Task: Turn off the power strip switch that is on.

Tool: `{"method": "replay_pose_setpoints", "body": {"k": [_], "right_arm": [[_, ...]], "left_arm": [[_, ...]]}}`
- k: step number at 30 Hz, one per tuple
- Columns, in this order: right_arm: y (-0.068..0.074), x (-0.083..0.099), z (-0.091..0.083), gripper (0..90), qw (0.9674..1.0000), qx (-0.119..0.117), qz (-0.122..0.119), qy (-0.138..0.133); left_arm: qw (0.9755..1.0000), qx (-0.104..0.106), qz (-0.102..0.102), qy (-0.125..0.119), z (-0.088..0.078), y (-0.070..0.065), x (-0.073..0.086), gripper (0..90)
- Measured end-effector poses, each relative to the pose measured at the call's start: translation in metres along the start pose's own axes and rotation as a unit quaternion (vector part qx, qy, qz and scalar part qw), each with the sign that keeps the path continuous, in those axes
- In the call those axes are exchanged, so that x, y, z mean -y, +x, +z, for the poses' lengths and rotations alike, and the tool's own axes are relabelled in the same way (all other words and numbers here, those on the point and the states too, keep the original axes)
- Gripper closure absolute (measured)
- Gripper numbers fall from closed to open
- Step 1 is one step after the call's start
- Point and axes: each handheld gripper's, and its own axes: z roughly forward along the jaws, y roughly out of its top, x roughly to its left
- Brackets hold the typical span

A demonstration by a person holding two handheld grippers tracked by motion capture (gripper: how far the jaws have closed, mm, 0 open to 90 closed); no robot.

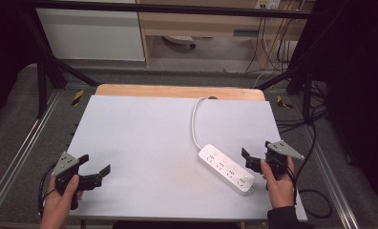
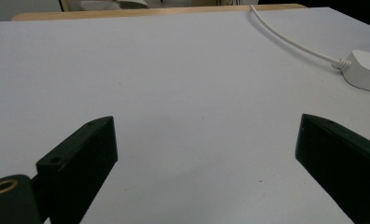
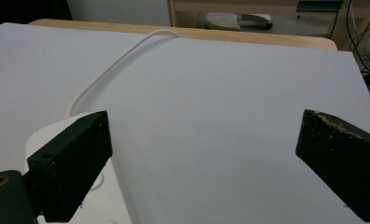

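Overhead and claw views share power strip (image 1: 226, 168).

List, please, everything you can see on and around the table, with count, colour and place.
power strip: one, white, right near part of the table, lying at a slant
cord: one, white, running from the strip to the far edge
table: one, pale grey top with a wooden far edge
cabinet: one, white, on the floor beyond the table
left gripper: one, black, near left corner, jaws open
right gripper: one, black, beside the strip's near end, jaws open
hands: two, holding the grippers
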Motion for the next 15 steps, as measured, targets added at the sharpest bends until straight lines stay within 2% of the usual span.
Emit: {"method": "replay_pose_setpoints", "body": {"k": [9,15], "right_arm": [[-0.013,0.009,0.003,4.9,0.9995,0.027,0.000,0.015],[-0.020,0.018,0.011,5.5,0.9978,0.038,0.002,0.054]], "left_arm": [[1.0000,0.001,0.000,0.000,0.000,0.000,0.000,5.6],[1.0000,0.002,0.001,0.000,0.000,-0.001,0.000,5.6]]}}
